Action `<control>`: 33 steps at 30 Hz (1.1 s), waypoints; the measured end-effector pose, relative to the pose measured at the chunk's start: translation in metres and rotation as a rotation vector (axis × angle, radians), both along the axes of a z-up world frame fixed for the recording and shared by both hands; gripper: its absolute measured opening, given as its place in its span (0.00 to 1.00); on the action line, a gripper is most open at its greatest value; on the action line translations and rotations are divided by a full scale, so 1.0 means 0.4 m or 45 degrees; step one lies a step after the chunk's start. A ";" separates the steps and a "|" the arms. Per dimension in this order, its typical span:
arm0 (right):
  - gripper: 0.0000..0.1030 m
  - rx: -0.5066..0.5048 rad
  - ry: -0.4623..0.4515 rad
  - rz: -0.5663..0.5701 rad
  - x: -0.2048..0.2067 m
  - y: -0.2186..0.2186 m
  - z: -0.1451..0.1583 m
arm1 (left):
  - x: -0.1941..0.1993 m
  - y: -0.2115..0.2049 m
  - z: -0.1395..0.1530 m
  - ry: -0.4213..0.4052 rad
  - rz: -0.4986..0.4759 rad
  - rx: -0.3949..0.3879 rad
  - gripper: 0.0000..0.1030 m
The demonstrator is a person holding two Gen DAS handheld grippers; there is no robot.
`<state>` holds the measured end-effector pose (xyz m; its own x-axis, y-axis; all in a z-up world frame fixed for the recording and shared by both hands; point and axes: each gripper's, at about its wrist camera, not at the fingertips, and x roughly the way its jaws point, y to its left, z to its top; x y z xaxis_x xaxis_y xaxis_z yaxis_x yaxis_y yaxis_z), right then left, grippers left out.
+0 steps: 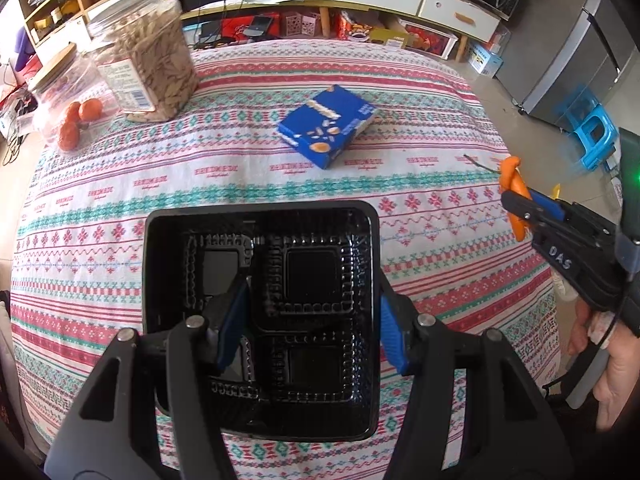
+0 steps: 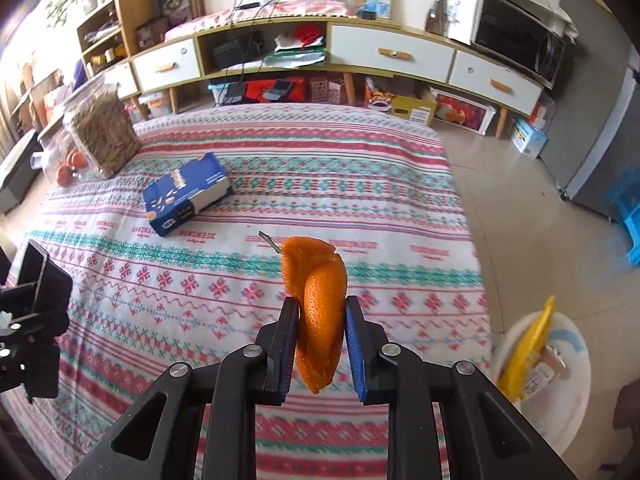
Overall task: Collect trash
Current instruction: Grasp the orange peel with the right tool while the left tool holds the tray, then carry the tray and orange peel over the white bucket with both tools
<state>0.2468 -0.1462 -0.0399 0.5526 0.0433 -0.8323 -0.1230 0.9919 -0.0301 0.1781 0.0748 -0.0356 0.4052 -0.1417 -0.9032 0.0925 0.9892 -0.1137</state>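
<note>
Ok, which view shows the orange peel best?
The right wrist view: the orange peel sits centre frame, large and sharp, pinched between the right gripper fingers. The left wrist view shows it only small at the right edge, partly hidden by that gripper.

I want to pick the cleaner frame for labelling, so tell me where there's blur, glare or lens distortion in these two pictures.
Left wrist view: mostly sharp, fisheye bends the table; blue stool smeared; black tray in the left tongs crisp.
Right wrist view: tablecloth and floor streaked by motion blur; orange peel in the right tongs stays sharp; window glare washes the left edge.
</note>
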 end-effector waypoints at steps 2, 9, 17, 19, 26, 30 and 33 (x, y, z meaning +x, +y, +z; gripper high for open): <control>0.23 0.004 -0.004 -0.023 -0.014 -0.034 0.013 | -0.001 -0.021 -0.002 0.002 -0.019 -0.005 0.58; 0.23 -0.014 -0.021 -0.061 -0.060 -0.116 0.041 | -0.015 -0.098 -0.003 -0.003 -0.077 -0.018 0.58; 0.23 -0.016 -0.029 -0.133 -0.125 -0.243 0.070 | -0.030 -0.201 -0.004 -0.014 -0.154 -0.028 0.58; 0.23 -0.015 -0.026 -0.158 -0.140 -0.278 0.073 | -0.033 -0.231 -0.003 -0.017 -0.179 -0.030 0.58; 0.23 -0.007 -0.005 -0.238 -0.199 -0.402 0.072 | -0.047 -0.333 0.006 -0.027 -0.274 -0.044 0.58; 0.23 0.001 0.011 -0.276 -0.233 -0.468 0.069 | -0.046 -0.394 0.015 -0.033 -0.318 -0.075 0.58; 0.23 0.004 0.022 -0.303 -0.254 -0.514 0.064 | -0.039 -0.437 0.018 -0.025 -0.359 -0.104 0.58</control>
<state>0.1450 -0.3518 -0.0144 0.5329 -0.0836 -0.8420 0.1138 0.9931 -0.0266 0.1625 -0.0999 -0.0283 0.3565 -0.3232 -0.8766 0.3653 0.9118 -0.1876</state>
